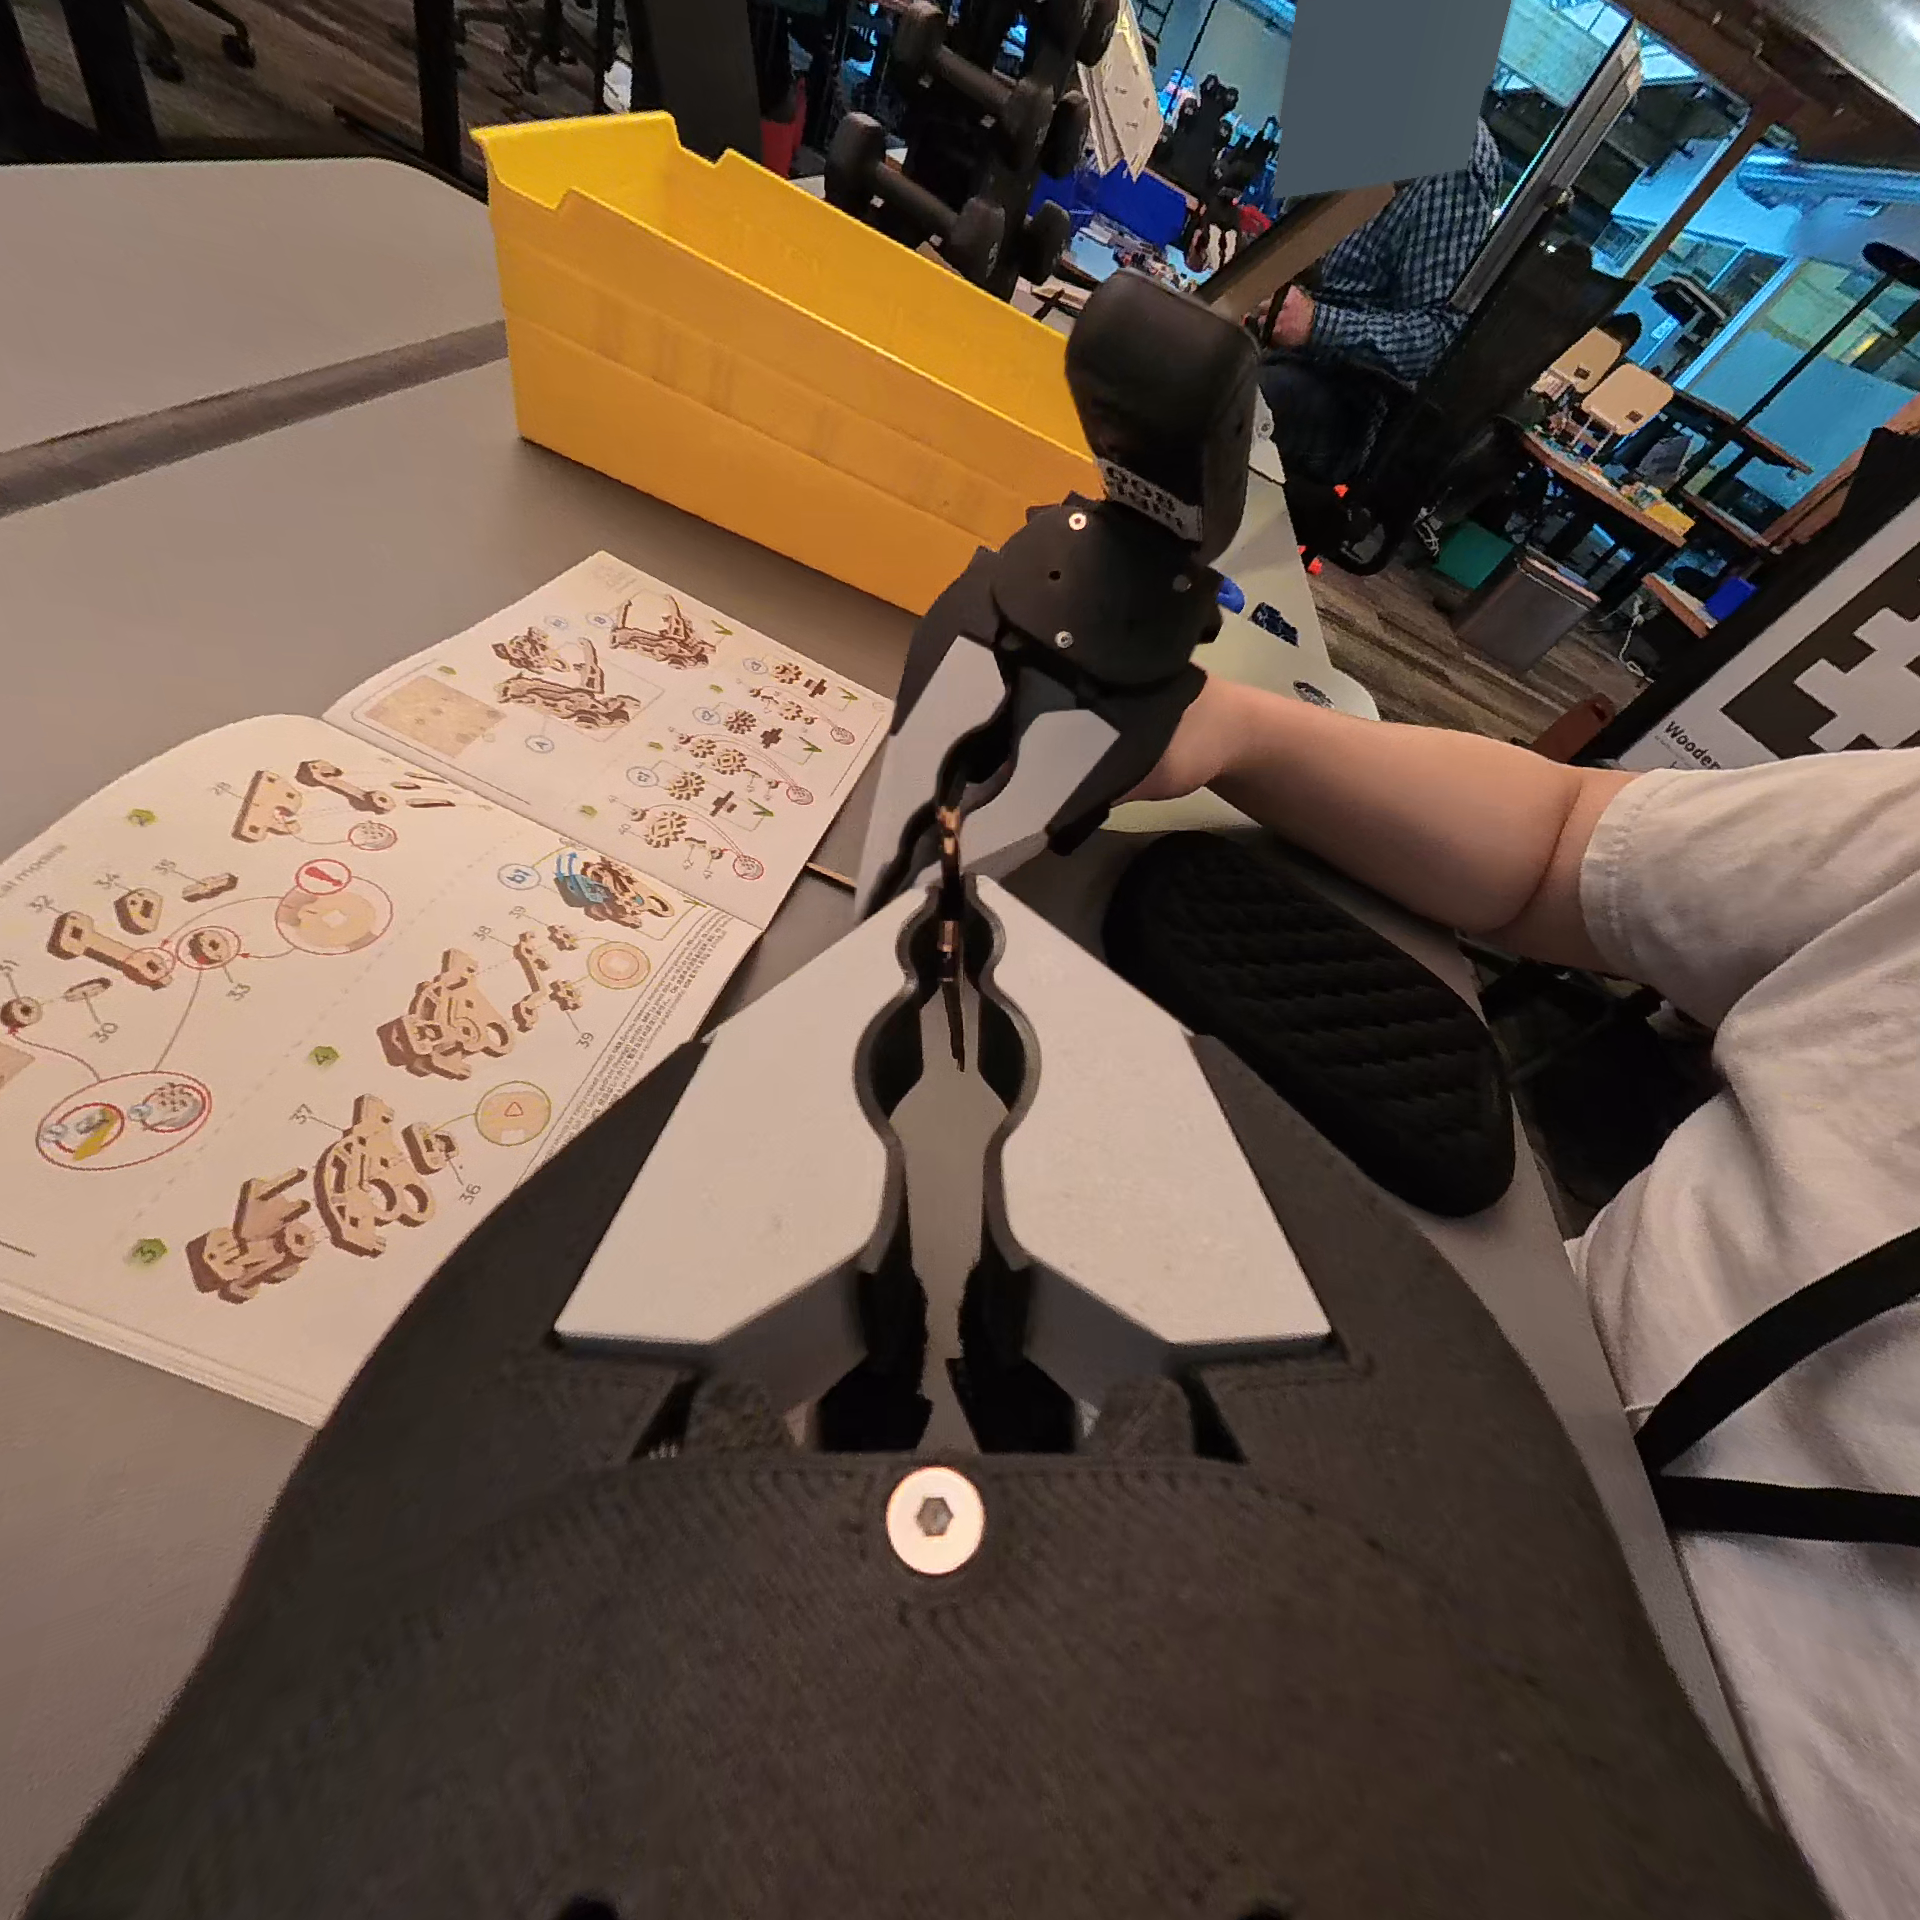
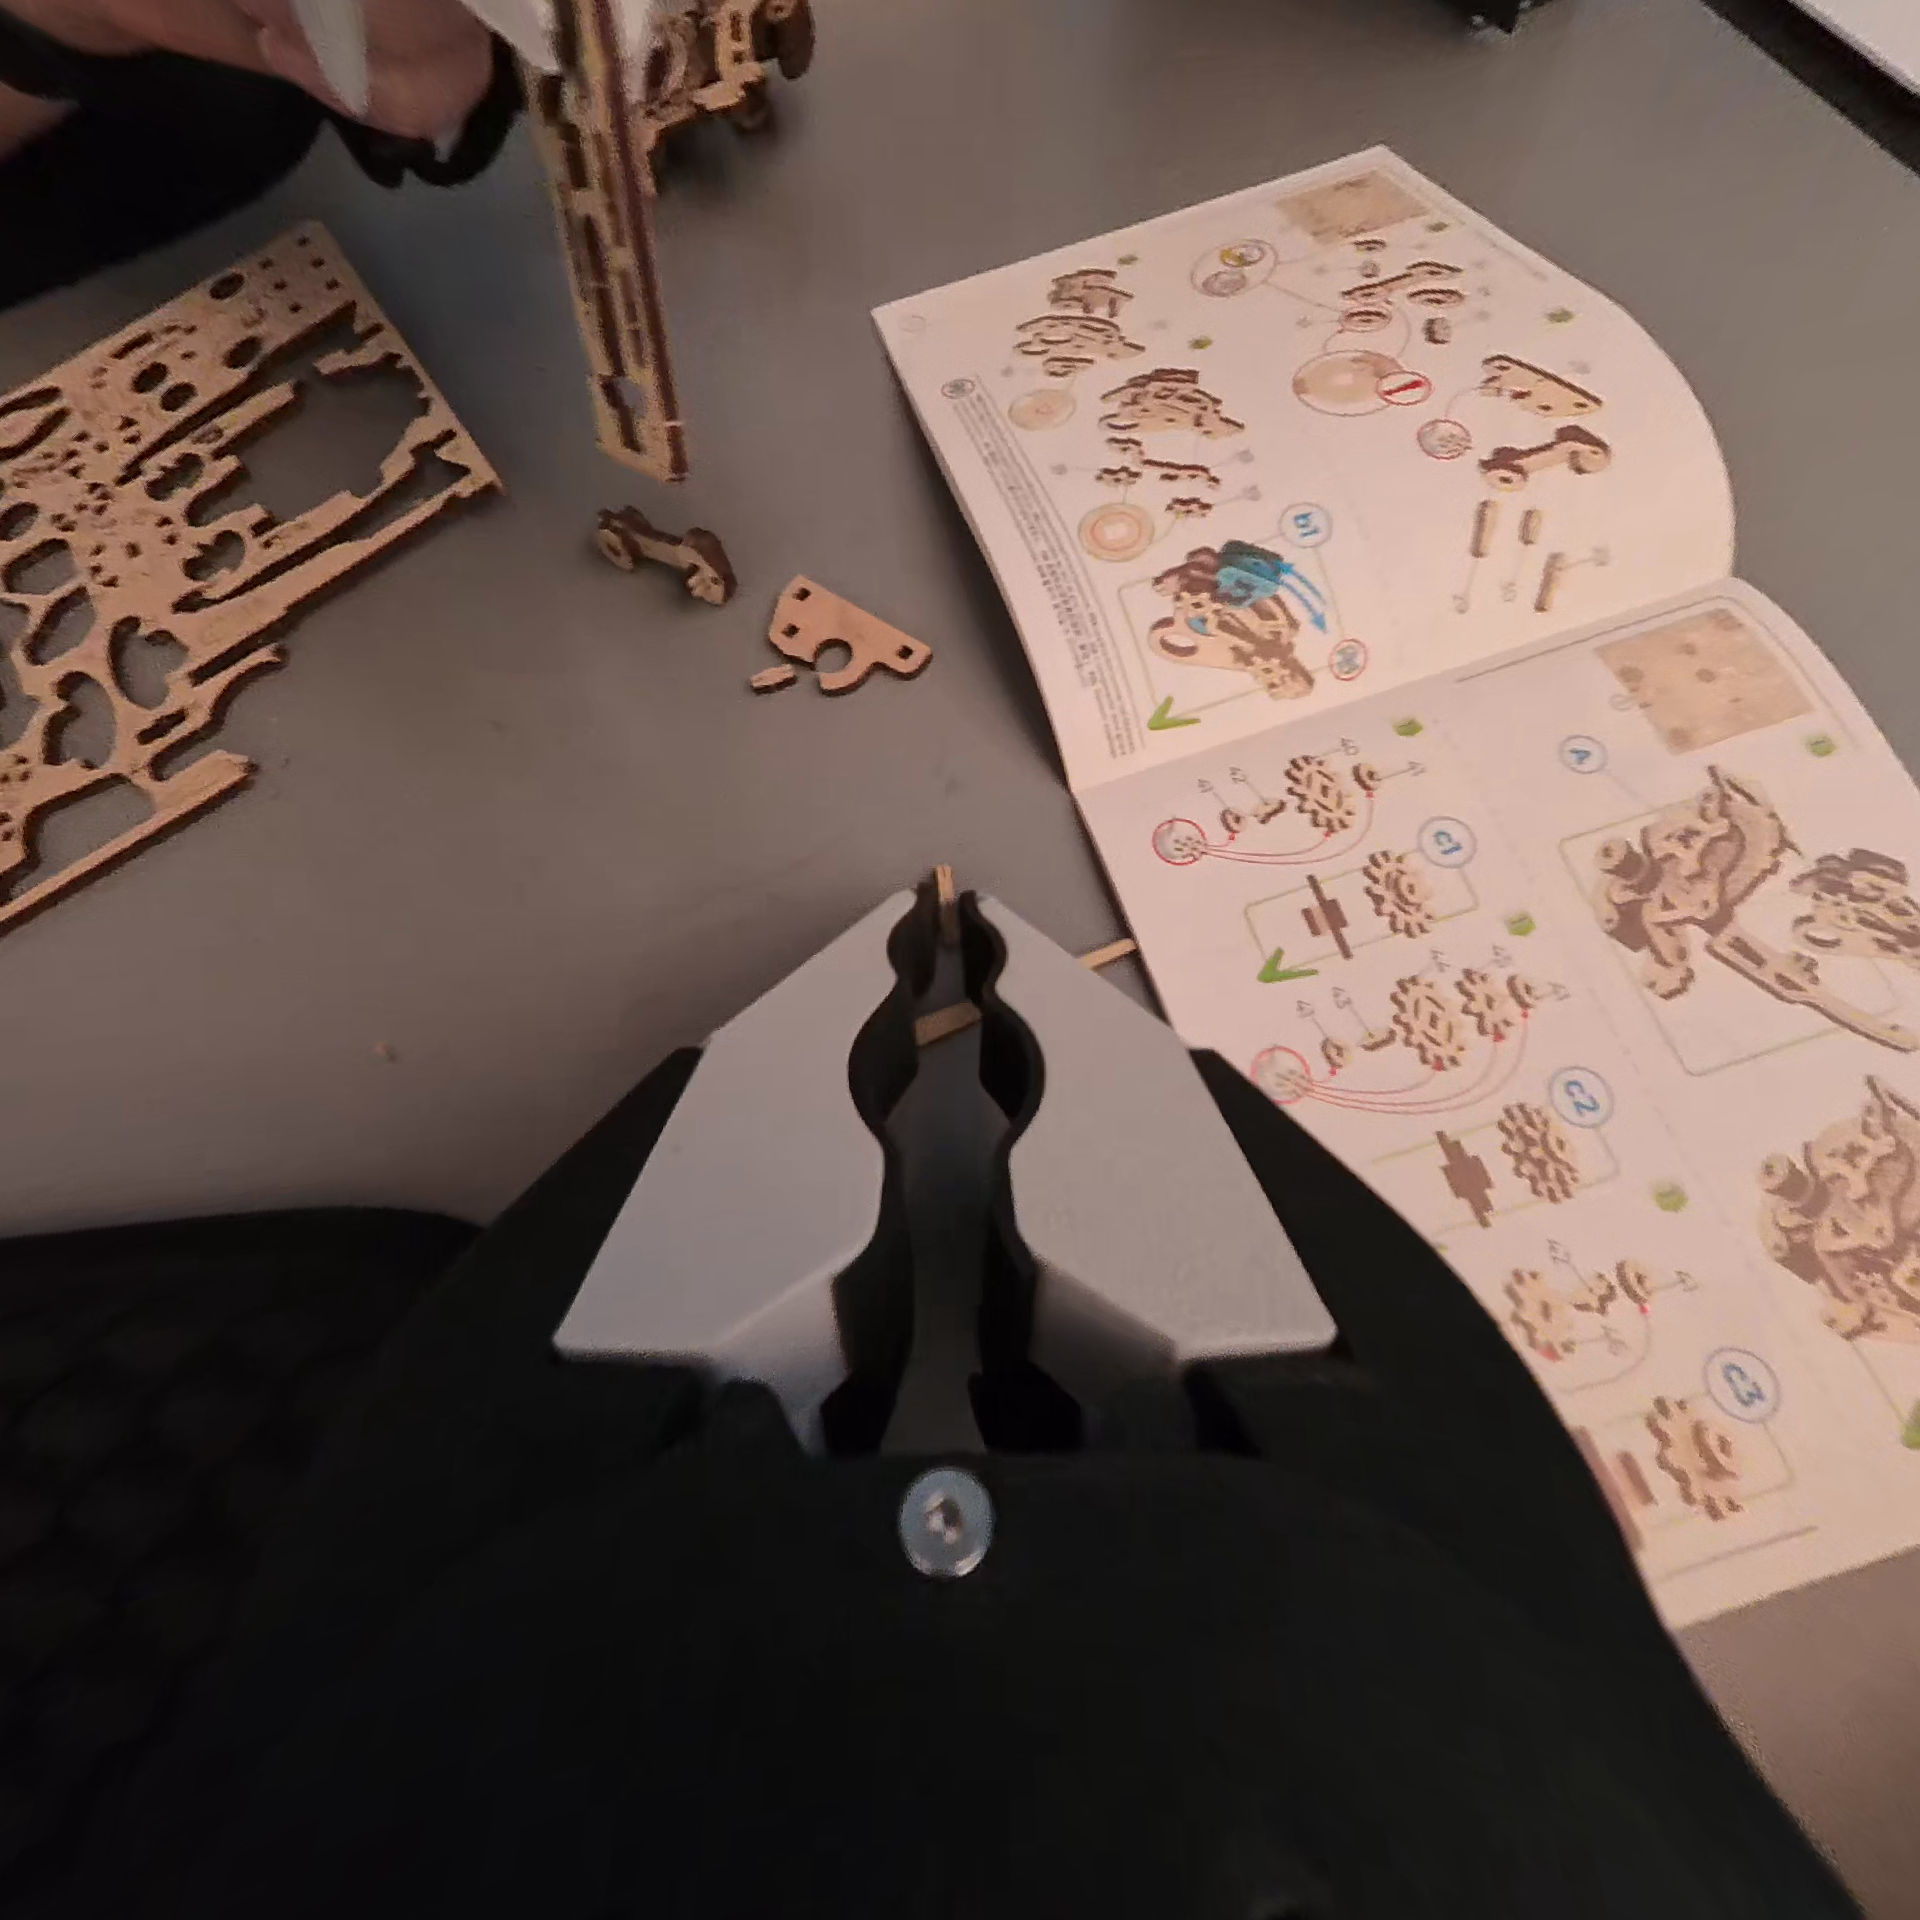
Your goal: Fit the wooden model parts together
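My left gripper [image 1: 948, 896] is shut on a long slotted wooden strip [image 1: 951, 971], seen edge-on between its fingers. In the right wrist view the same strip [image 2: 621, 301] hangs down from the top left, above the grey table [image 2: 540, 810]. My right gripper [image 2: 943, 912] is shut on a small wooden peg [image 2: 943, 891]. In the left wrist view the right gripper [image 1: 940, 826] points down just beyond my left fingertips; I cannot tell if the two parts touch. A part-built wooden model [image 2: 727, 52] shows at the top edge.
A punched-out wooden sheet [image 2: 156, 540] lies left. Two loose wooden parts [image 2: 665, 551] [image 2: 842, 644] lie mid-table, and a thin stick [image 2: 1101, 951] lies by my right fingers. An open instruction booklet [image 2: 1403, 727] lies right. A yellow bin [image 1: 748, 374] stands behind the booklet [image 1: 343, 987]. Spacing between my two grippers at the tips: around 12 cm. Between my left fingertips and the part-built wooden model [image 2: 727, 52] there is roughly 15 cm.
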